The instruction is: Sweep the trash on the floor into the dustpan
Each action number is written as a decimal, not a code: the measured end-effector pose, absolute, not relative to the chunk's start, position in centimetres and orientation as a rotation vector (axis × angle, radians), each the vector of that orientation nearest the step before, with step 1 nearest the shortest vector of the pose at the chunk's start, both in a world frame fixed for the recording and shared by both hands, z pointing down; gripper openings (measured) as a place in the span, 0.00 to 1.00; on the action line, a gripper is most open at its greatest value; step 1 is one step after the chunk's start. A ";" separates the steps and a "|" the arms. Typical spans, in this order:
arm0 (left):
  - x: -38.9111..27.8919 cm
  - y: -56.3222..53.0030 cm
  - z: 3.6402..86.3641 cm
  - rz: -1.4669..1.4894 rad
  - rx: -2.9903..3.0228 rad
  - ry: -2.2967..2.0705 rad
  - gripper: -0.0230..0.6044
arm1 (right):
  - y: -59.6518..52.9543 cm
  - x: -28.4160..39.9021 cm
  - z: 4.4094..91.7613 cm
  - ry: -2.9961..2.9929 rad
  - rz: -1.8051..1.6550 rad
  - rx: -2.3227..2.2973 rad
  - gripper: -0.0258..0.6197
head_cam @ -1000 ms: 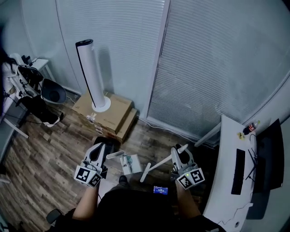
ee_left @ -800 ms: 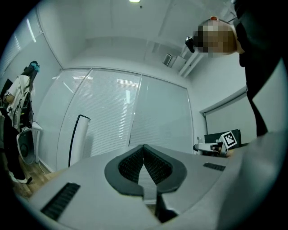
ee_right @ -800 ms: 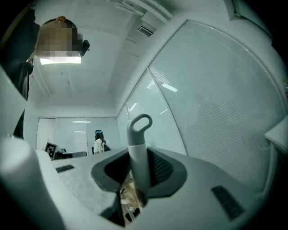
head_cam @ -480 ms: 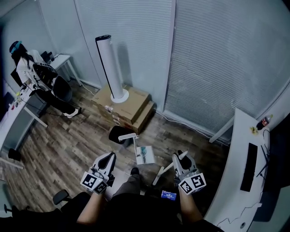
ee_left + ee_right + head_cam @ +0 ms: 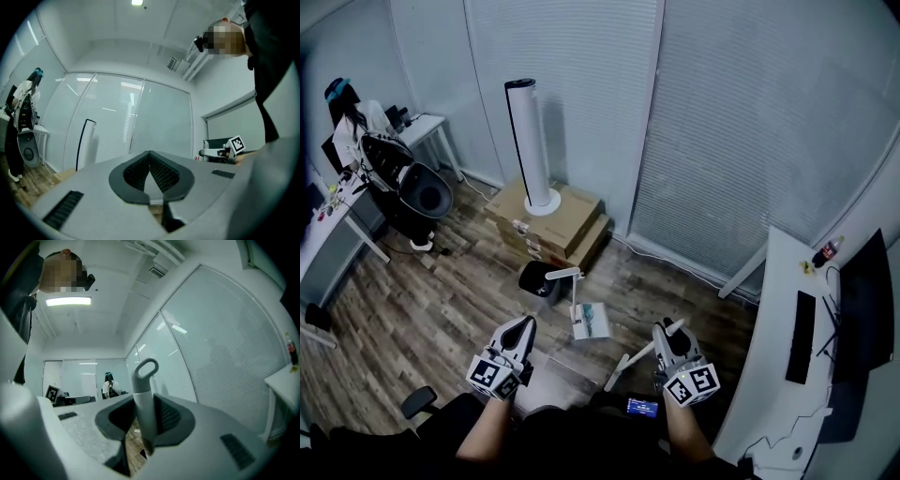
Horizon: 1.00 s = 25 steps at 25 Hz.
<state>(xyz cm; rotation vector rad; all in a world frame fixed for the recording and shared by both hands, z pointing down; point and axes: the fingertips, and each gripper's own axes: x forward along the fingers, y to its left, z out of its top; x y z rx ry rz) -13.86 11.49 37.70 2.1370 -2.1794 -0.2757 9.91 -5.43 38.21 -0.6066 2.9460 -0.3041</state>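
In the head view my right gripper (image 5: pixel 671 336) is shut on a white broom handle (image 5: pixel 639 356), which slants down and left toward the wooden floor. Seen from the right gripper view, the handle (image 5: pixel 143 394) stands between the pads of that gripper (image 5: pixel 143 414), its loop end above them. My left gripper (image 5: pixel 520 331) is shut with nothing in it; its pads meet in the left gripper view (image 5: pixel 150 161). A white long-handled dustpan (image 5: pixel 589 322) stands on the floor ahead, between the two grippers. No loose trash can be made out on the floor.
A black bin (image 5: pixel 537 278) sits just left of the dustpan. Behind it a white tower fan (image 5: pixel 528 141) stands on stacked cardboard boxes (image 5: pixel 567 230). An office chair (image 5: pixel 417 192) and desk are at the left. At the right, a white desk (image 5: pixel 773 375) carries a keyboard.
Both grippers have pulled back from the dustpan, which now lies farther ahead of them. The broom handle has moved with the right gripper. The head view has swung slightly.
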 end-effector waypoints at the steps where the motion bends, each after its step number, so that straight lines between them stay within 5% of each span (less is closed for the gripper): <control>1: -14.5 12.0 37.6 -0.280 2.144 -2.201 0.03 | -4.8 9.8 37.9 2.950 -0.292 -0.609 0.18; 25: -20.5 28.4 43.6 -0.267 2.046 -2.173 0.03 | 9.7 7.1 37.7 2.945 -0.318 -0.823 0.18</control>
